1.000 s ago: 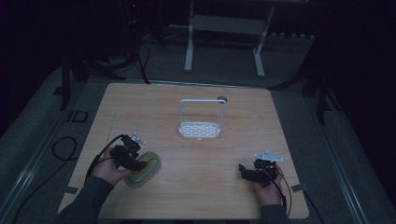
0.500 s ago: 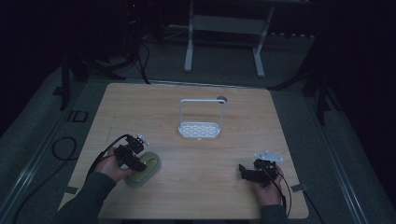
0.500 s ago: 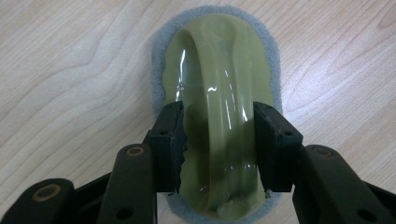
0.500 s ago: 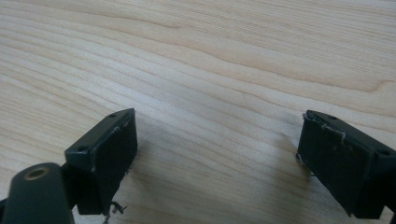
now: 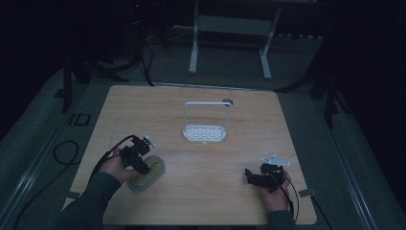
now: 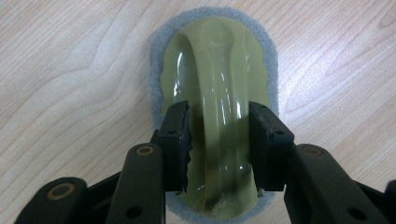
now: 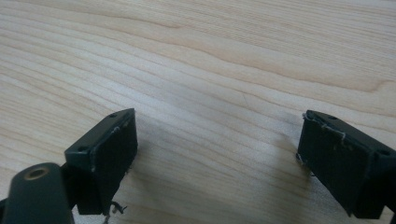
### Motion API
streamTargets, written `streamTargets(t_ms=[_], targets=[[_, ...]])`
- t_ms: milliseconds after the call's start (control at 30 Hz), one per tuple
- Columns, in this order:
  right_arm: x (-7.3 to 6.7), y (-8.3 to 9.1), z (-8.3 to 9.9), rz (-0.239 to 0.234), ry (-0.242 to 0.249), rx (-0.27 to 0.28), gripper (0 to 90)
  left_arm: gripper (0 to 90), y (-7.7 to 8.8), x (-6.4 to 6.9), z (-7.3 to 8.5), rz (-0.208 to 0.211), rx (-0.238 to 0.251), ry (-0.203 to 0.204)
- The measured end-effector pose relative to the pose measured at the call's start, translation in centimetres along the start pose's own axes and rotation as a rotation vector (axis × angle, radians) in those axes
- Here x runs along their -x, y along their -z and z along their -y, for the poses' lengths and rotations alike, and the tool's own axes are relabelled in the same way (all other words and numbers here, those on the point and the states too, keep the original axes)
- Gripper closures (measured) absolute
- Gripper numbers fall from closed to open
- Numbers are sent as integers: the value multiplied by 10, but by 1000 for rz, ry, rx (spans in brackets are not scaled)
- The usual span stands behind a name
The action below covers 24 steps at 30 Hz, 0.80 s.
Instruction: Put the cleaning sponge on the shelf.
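A scrubber (image 6: pixel 217 60) lies flat on the wooden table, an olive-green arched handle on a grey oval sponge pad. In the high view the scrubber (image 5: pixel 147 175) sits at the front left. My left gripper (image 6: pixel 219 140) comes down over it, and its jaws have just been closing. Their pads now touch both sides of the handle's raised ridge. From above, the left gripper (image 5: pixel 142 165) sits on the scrubber's near-left end. My right gripper (image 7: pixel 217 154) is open over bare wood, with nothing between its jaws. The high view places the right gripper (image 5: pixel 251 176) at the front right.
A white perforated tray with a tall hoop handle (image 5: pixel 205 133) stands at the table's middle, toward the back. The wooden table (image 5: pixel 201 191) has dark floor, cables and a stand's legs (image 5: pixel 194 52) around it.
The left gripper has shifted slightly over the scrubber and its jaws have come in against the handle. The right hand has kept still.
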State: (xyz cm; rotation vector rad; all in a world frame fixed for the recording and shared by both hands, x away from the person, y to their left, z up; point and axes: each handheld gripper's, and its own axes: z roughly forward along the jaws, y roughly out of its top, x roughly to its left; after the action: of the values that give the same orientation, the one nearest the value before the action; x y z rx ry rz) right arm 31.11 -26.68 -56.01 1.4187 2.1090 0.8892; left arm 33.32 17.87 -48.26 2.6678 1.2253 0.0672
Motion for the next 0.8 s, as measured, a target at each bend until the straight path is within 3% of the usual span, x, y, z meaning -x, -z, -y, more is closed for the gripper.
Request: streamTargets(t_ms=[367,533,800], targets=[[0,0,0,0,0,0,116,658,3,-3,-9,21,-39,8],[0,0,0,0,0,0,116,695,3,-2,-12,36,-63,-10],[0,0,0,0,0,0,116,716,6,3,-17,-4,-63,-60]])
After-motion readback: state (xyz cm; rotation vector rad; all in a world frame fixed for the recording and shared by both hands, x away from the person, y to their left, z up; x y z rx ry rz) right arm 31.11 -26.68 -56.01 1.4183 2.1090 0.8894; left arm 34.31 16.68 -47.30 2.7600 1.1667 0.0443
